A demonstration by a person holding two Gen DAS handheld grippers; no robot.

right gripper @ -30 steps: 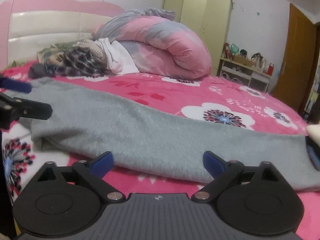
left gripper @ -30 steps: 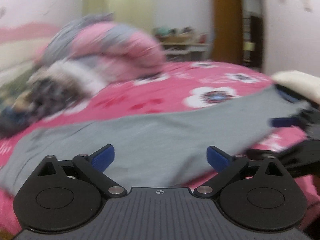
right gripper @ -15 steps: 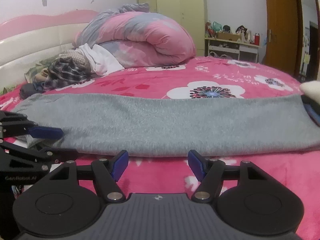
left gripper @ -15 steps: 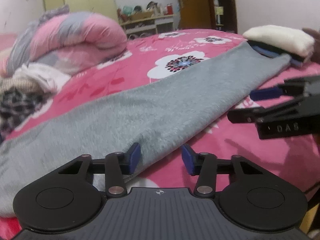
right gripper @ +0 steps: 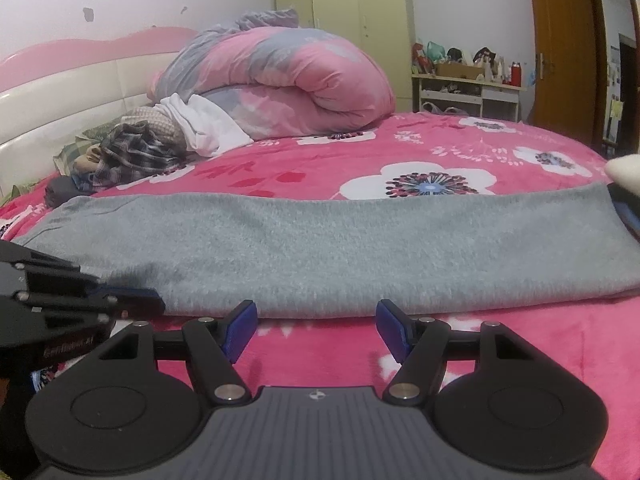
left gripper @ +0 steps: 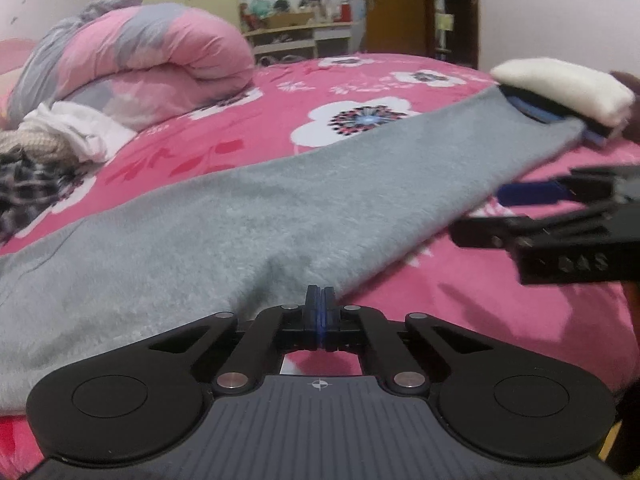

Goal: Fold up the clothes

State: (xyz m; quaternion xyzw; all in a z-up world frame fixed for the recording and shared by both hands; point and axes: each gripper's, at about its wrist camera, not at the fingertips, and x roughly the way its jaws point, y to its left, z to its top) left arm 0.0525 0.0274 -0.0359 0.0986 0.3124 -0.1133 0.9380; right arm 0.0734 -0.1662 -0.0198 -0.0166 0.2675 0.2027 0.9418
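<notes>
Grey fleece garment [left gripper: 280, 216] lies flat as 1 long band across the pink floral bedspread [left gripper: 500, 312], running parallel to the near bed edge. In the right wrist view the same garment [right gripper: 340, 248] spans almost the full width of the picture, its near hem just ahead of the fingertips.

Left gripper [left gripper: 319, 308]: jaws pressed together, blue pads meeting right at the garment's near hem. Whether any cloth sits between the pads cannot be told; the hem touches or just overlaps the tips. The jaws have just been closing.

Right gripper [right gripper: 316, 326]: jaws spread, blue pads apart, nothing between them but bedspread. Tips sit just short of the garment's hem, not touching it. Jaws narrowed a moment back and have held since.

Each gripper shows in the other's view: the right one at the right edge, the left one at the left edge, tips at the hem.

Far end of garment lies against a stack of folded clothes [left gripper: 560, 88], cream piece on top. Rolled pink-and-grey duvet [right gripper: 280, 84] and 1 heap of loose clothes [right gripper: 152, 148] sit near the headboard [right gripper: 60, 92].
</notes>
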